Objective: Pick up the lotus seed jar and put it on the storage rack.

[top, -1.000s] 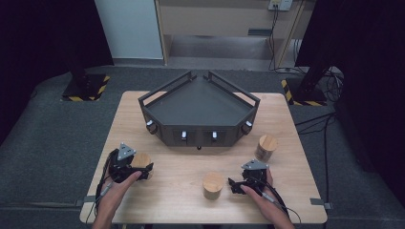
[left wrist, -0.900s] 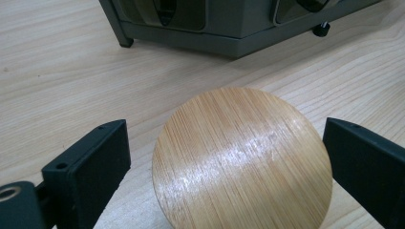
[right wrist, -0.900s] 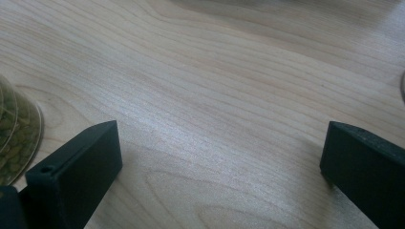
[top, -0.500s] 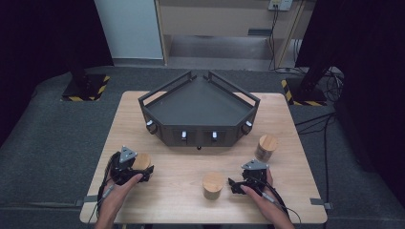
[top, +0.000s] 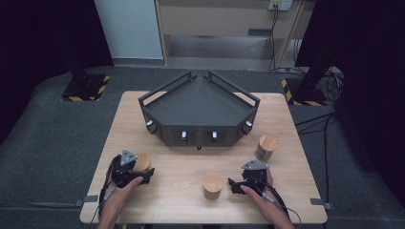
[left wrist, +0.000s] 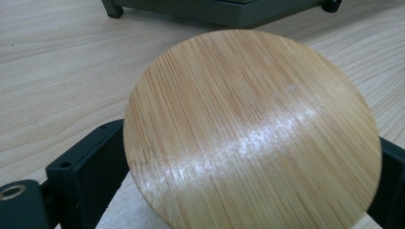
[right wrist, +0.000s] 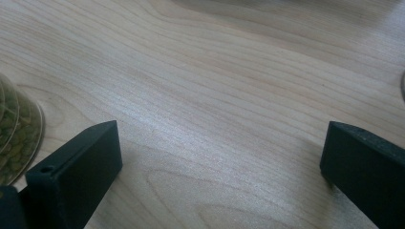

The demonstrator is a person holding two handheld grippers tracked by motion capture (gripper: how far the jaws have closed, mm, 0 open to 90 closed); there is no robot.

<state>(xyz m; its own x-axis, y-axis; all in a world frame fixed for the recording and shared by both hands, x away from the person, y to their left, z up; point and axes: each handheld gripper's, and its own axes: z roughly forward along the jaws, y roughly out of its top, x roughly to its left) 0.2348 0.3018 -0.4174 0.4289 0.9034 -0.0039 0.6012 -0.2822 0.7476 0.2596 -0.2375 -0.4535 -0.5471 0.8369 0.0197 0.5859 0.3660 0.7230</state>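
A jar with a round bamboo lid (left wrist: 248,129) sits between the jaws of my left gripper (left wrist: 248,136), and the lid spans the whole gap. The jaws have just been closing and now stand against its sides. In the high view this jar (top: 142,161) is at the table's front left, with my left gripper (top: 143,168) around it. My right gripper (top: 234,185) rests at the front right, open (right wrist: 222,126) over bare wood. A second jar (top: 213,183) stands just to its left, and its glass wall with greenish contents (right wrist: 19,133) shows at the left edge of the right gripper view.
A dark angular tray with raised rails (top: 198,136) occupies the back middle of the wooden table (top: 181,162). A third lidded jar (top: 266,147) stands at the right, behind my right gripper. Dark floor mat surrounds the table.
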